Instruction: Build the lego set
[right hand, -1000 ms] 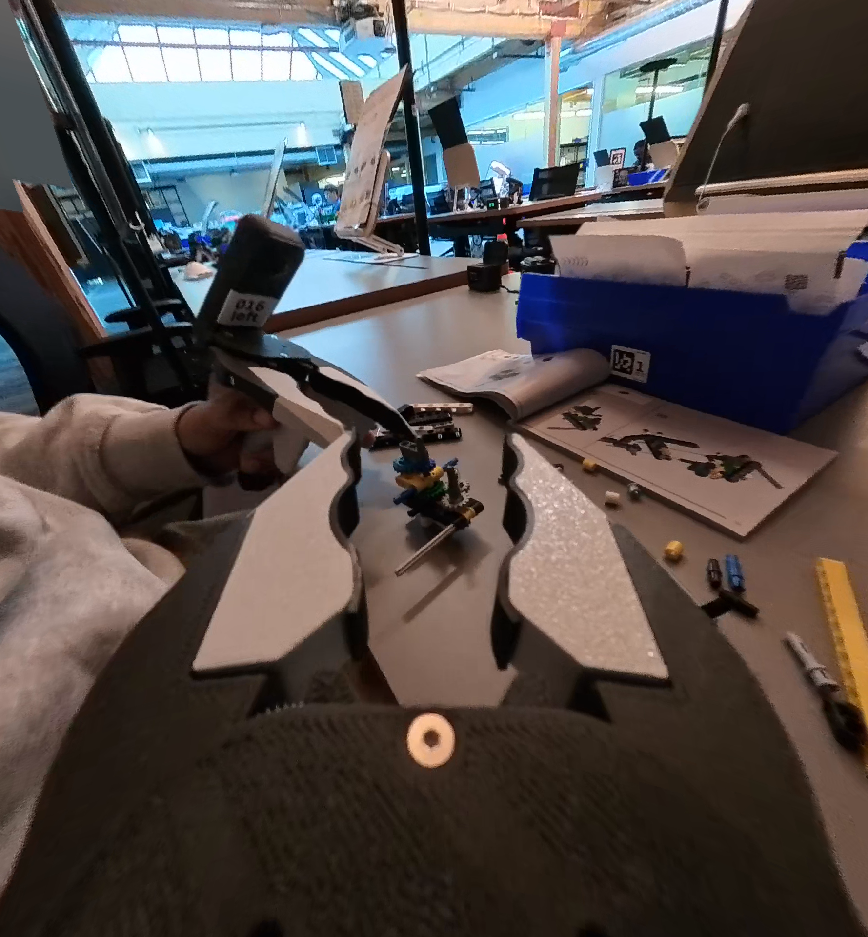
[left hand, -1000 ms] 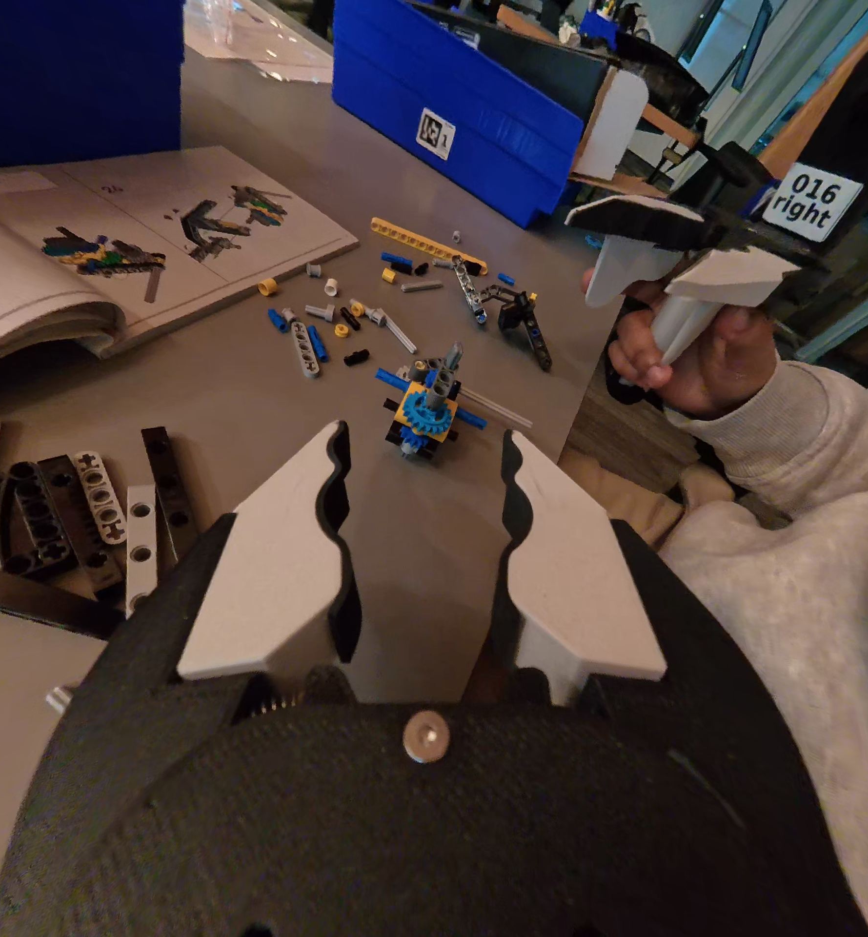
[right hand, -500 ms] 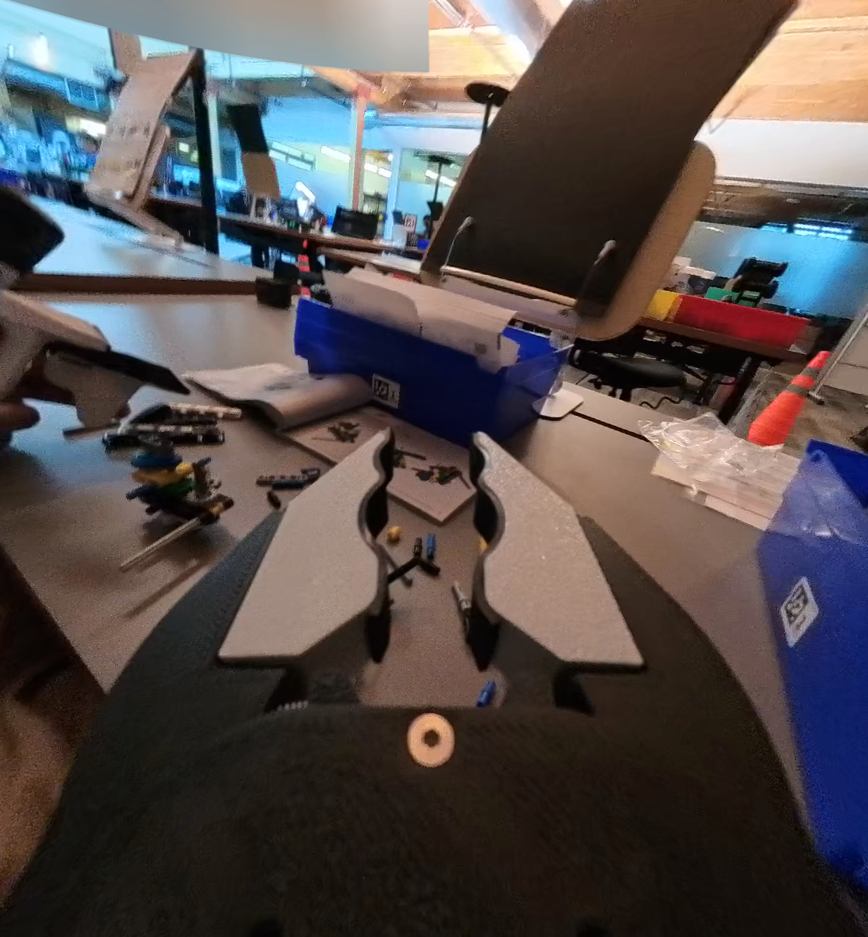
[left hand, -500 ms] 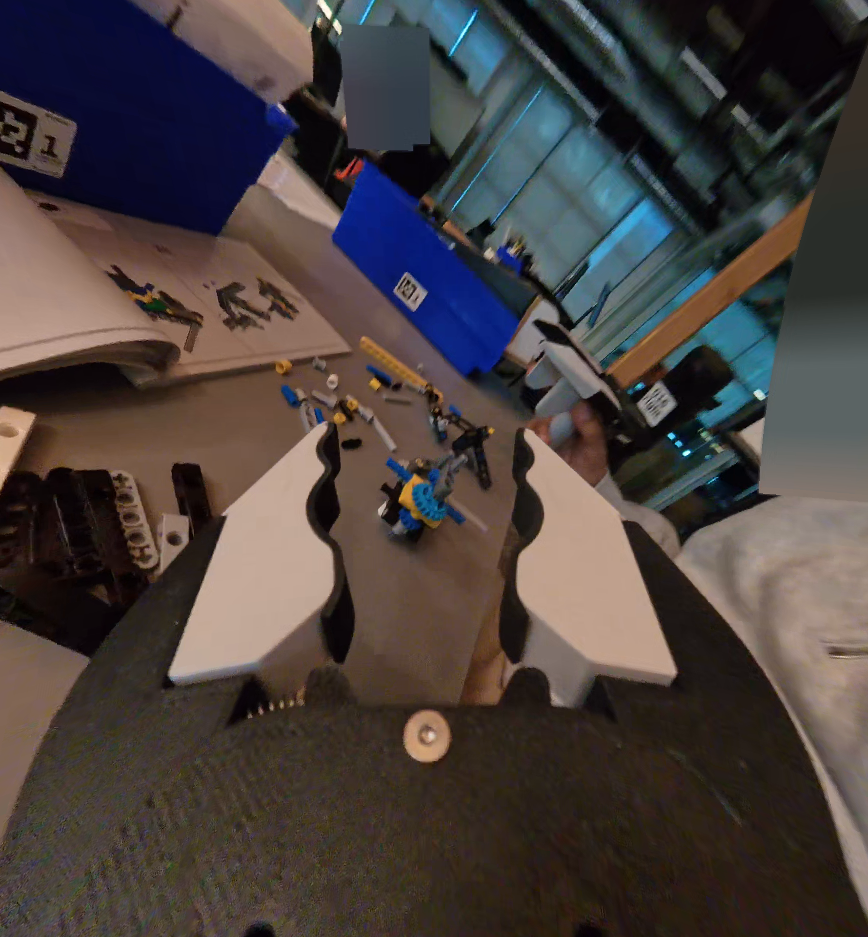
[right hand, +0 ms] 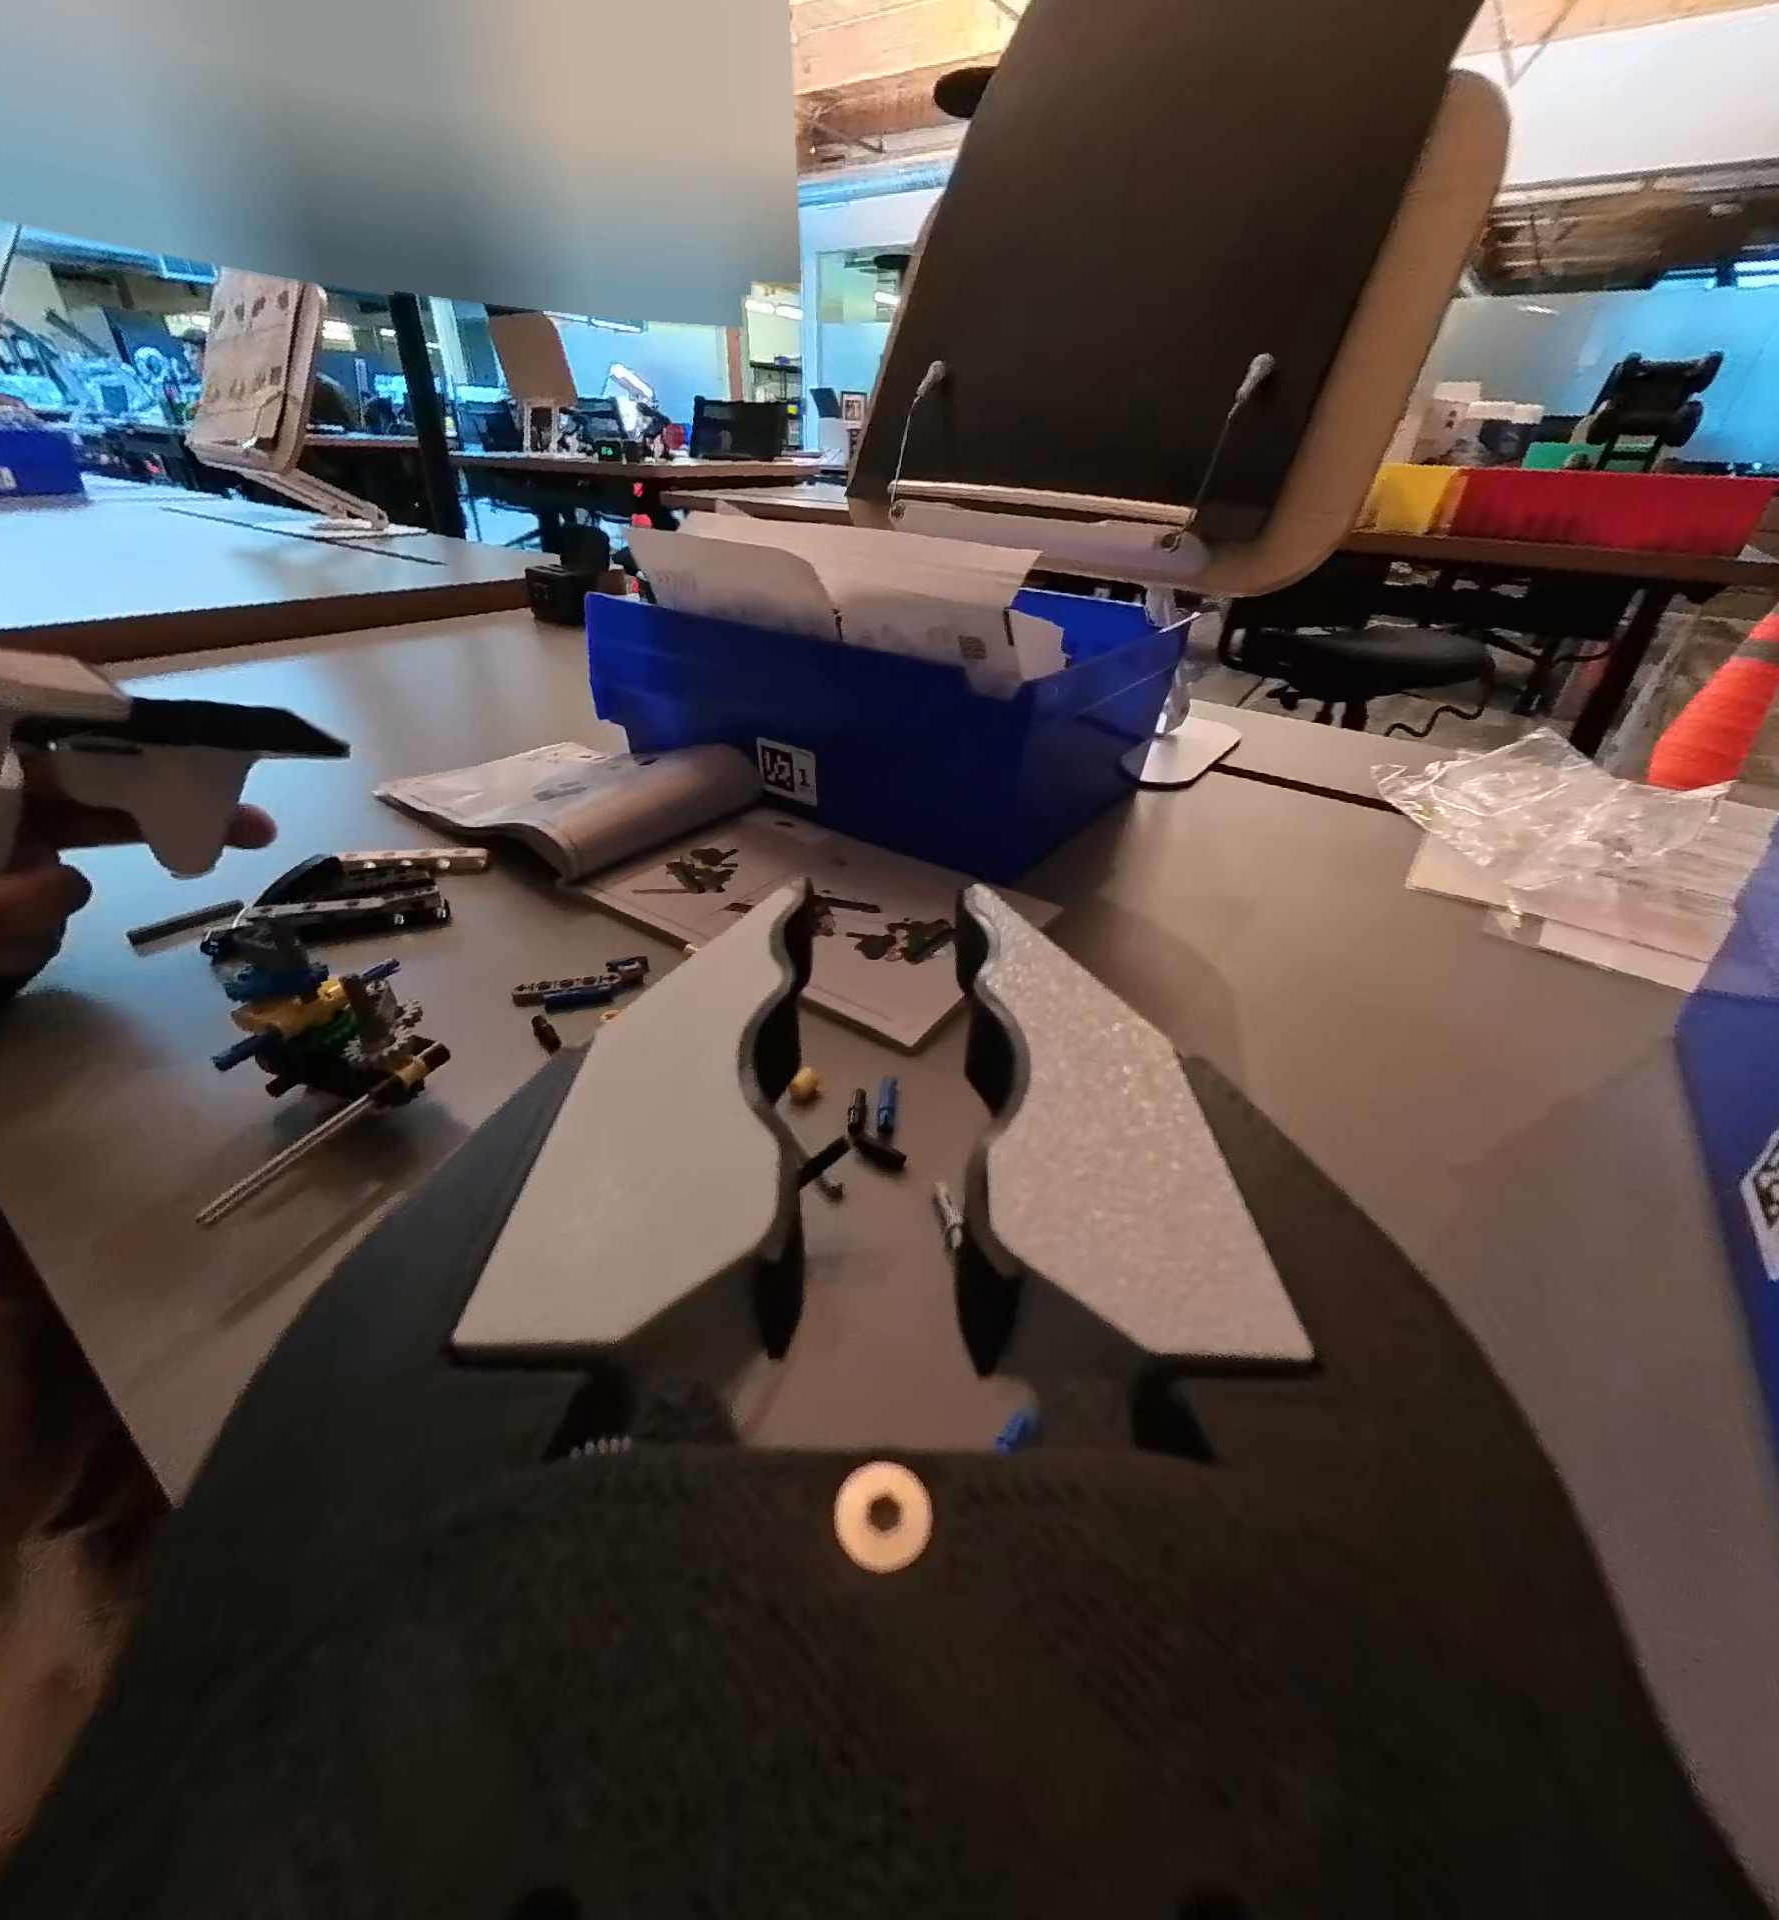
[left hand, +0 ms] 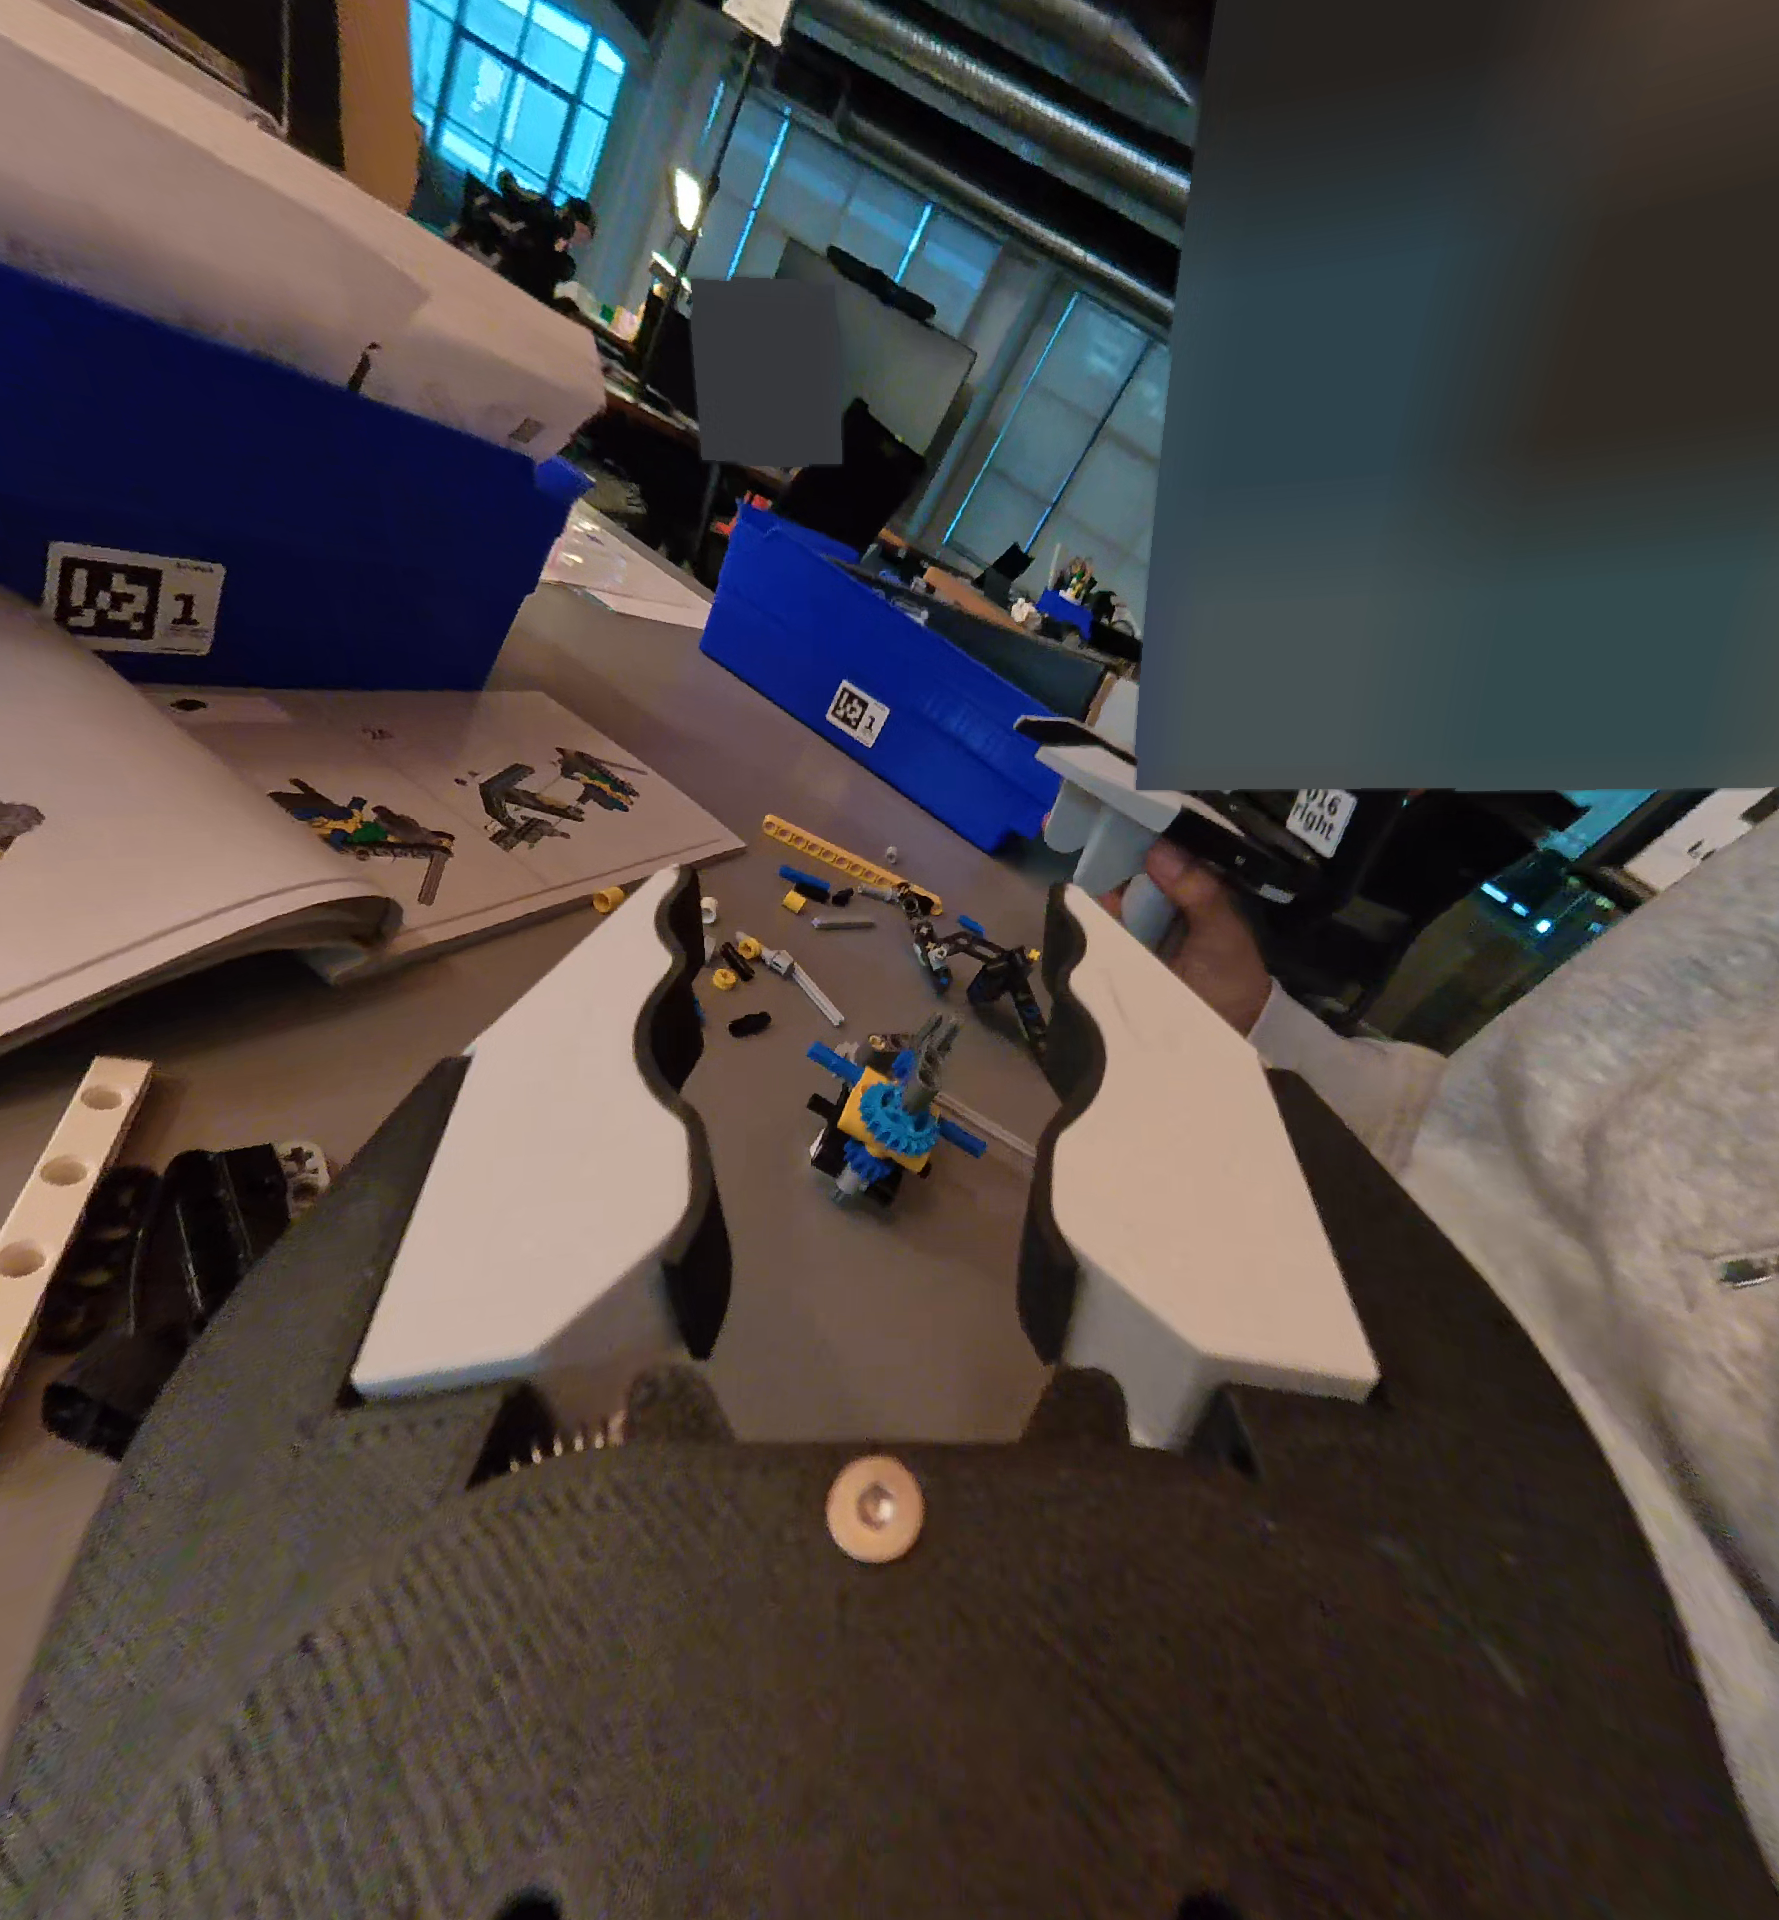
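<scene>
A small part-built lego model (left hand: 880, 1122) with a blue gear, yellow block and grey axle sits on the grey table. It lies between and beyond the fingers of my left gripper (left hand: 869, 904), which is open and empty. In the right wrist view the model (right hand: 329, 1029) is at the left, apart from my right gripper (right hand: 883, 904). The right gripper is open and empty, hovering over small loose pins (right hand: 869, 1127). A long yellow beam (left hand: 849, 864) and several small pins lie beyond the model.
An open instruction booklet (left hand: 272, 831) lies at the left, with black and white beams (left hand: 28, 1247) beside it. Blue bins (left hand: 241, 499) (left hand: 885, 696) (right hand: 895, 707) stand at the back. Clear plastic bags (right hand: 1571, 831) lie at the right. A person's grey sleeve (left hand: 1633, 1143) is at the right.
My left gripper has tilted up and drawn lower toward the table, keeping the model between its fingers. My right gripper has swung right, off the model and over the loose pins, its jaws narrower.
</scene>
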Tool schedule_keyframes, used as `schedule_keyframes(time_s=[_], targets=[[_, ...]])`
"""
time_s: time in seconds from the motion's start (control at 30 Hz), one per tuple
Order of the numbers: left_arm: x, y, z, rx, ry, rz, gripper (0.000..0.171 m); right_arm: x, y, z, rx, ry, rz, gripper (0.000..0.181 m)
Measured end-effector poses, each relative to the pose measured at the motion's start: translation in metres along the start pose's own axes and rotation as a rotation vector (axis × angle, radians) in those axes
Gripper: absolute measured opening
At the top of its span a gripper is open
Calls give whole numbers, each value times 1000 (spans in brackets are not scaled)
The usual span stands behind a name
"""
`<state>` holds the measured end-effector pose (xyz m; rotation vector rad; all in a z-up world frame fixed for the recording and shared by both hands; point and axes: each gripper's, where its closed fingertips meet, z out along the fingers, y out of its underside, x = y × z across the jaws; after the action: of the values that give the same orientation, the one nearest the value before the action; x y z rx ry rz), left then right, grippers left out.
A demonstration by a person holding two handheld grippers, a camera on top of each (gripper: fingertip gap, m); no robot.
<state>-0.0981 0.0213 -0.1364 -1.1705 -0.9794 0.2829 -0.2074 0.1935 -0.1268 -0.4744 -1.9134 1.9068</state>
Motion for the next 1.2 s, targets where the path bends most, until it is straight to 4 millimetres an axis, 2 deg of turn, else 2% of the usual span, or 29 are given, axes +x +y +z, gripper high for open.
schedule_keyframes(time_s=[0.13,0.27,0.43,0.7,0.93,1.2], targets=[[4,4,6,-28,-11,57,64,5,1,1,-7,22,19,25],[4,0,2,9,-34,77,64,4,3,3,-23,47,-14,23],[-4,0,5,-2,-58,48,64,5,8,6,-60,44,1,25],[-5,-2,3,17,-64,44,64,7,9,7,-64,47,17,24],[-8,-1,4,8,-52,-3,65,11,19,15,-134,21,78,24],[-10,-2,3,9,-47,-29,67,16,19,19,-135,30,99,27]])
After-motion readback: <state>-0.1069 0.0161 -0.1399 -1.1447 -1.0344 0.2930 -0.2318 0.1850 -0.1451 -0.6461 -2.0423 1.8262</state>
